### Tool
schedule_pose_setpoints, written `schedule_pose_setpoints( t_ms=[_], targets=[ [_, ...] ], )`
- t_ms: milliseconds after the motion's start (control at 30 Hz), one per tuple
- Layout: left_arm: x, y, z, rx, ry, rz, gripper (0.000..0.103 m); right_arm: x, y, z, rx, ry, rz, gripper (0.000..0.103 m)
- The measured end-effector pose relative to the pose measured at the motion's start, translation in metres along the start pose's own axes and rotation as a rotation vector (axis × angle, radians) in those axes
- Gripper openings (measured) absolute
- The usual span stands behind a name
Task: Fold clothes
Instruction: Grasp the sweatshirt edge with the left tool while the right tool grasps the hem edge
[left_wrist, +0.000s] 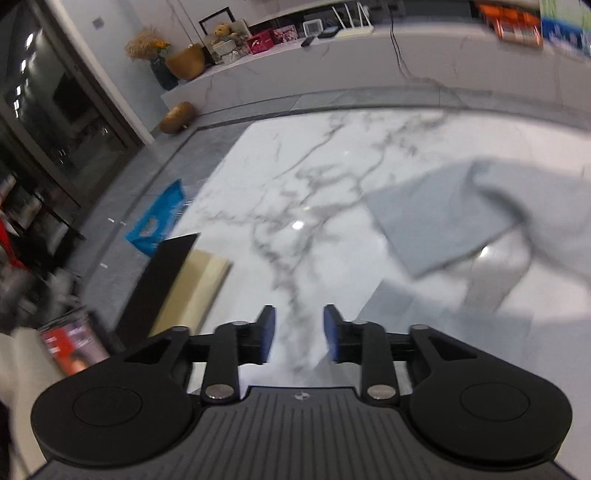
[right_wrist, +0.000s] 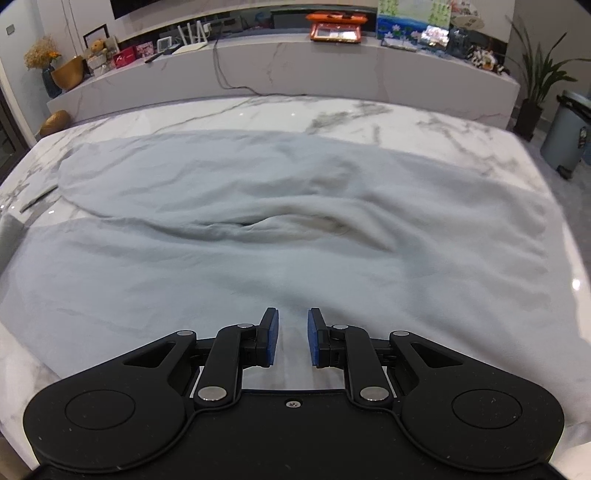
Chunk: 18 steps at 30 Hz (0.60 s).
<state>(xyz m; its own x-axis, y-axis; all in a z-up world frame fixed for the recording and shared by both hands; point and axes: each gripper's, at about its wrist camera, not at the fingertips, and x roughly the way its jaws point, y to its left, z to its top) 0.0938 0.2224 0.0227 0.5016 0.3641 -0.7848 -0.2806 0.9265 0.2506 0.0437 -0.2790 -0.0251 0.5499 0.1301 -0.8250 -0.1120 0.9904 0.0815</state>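
A light grey garment (right_wrist: 280, 229) lies spread across the white marble table (right_wrist: 258, 110), with creases across its middle and one part folded over at the far side. My right gripper (right_wrist: 292, 336) is open and empty, low over the garment's near part. In the left wrist view, the garment's left end (left_wrist: 480, 210) lies at the right, with a rectangular flap on the marble. My left gripper (left_wrist: 299, 332) is open and empty over bare marble (left_wrist: 295, 177), left of the cloth.
A marble ledge (right_wrist: 332, 70) behind the table carries boxes, a teddy bear, a vase and a router. A grey bin (right_wrist: 569, 136) and a plant stand at the right. A blue bag (left_wrist: 159, 218) and a black-and-tan board (left_wrist: 177, 288) lie left of the table.
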Motion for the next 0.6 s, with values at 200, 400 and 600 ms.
schedule_pose_setpoints(
  t_ms=[200, 400, 600],
  targets=[
    [0.026, -0.013, 0.031, -0.061, 0.041, -0.115, 0.037, -0.008, -0.027, 0.014, -0.007, -0.013, -0.074, 0.016],
    [0.054, -0.02, 0.037, -0.067, 0.093, -0.153, 0.037, -0.005, -0.064, 0.036, 0.006, -0.024, -0.143, 0.019],
    [0.076, -0.019, 0.039, -0.129, 0.113, -0.191, 0.042, 0.006, -0.145, 0.061, 0.217, -0.02, -0.225, 0.028]
  ],
)
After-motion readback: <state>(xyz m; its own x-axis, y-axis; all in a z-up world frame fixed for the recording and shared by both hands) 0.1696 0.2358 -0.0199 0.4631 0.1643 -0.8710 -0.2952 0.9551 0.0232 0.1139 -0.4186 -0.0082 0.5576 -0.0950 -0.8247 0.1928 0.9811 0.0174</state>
